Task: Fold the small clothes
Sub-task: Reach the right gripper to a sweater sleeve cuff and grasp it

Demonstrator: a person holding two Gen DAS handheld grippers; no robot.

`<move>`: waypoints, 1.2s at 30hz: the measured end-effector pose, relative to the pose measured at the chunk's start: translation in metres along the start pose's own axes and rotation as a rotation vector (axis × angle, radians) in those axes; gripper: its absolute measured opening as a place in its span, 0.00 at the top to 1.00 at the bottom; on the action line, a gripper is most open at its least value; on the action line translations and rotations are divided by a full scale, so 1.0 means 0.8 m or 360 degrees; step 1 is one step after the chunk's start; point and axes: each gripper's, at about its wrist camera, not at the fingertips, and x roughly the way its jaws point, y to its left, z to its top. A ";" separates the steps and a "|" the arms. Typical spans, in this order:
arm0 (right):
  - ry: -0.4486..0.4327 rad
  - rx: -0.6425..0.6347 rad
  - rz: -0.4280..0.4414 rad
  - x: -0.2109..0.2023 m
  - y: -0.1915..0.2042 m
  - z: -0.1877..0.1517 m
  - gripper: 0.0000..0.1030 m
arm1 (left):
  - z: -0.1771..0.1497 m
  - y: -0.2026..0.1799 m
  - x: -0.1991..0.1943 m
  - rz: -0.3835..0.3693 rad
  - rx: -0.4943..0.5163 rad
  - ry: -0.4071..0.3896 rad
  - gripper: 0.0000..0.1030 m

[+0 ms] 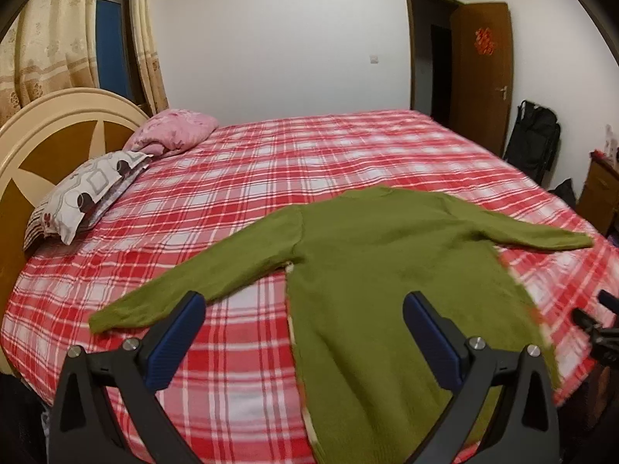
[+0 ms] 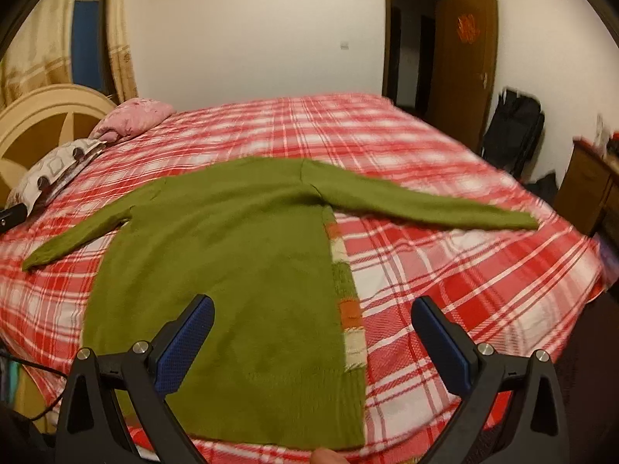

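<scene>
Plaid bed (image 1: 271, 178), sweater (image 2: 232, 251) hem cropped

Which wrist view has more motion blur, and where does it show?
Right wrist view: more blur, smearing the backpack, the door and the bedspread. Left wrist view: sharper, blur mainly along the green sweater hem at right. Both: strong fisheye bending, dark corner vignetting.

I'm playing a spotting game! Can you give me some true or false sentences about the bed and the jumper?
1. The green knitted sweater lies spread flat on the red-and-white checked bedsheet. True.
2. Both sleeves are folded in. False: both stretch outward.
3. The left tool is open. True.
4. The right tool grips the sweater. False: it is open, holding nothing.
5. The brown wooden door is shut. False: it stands open.
</scene>
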 end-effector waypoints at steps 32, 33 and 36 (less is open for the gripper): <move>0.0130 0.1186 -0.0335 0.188 -0.384 0.098 0.44 | -0.008 0.041 0.253 -0.0011 -0.0258 0.0302 0.00; 0.0132 0.1187 -0.0347 0.191 -0.385 0.100 0.45 | -0.013 0.042 0.256 -0.0020 -0.0276 0.0317 0.00; 0.0148 0.1202 -0.0391 0.205 -0.394 0.106 0.59 | -0.022 0.046 0.262 -0.0048 -0.0315 0.0352 0.00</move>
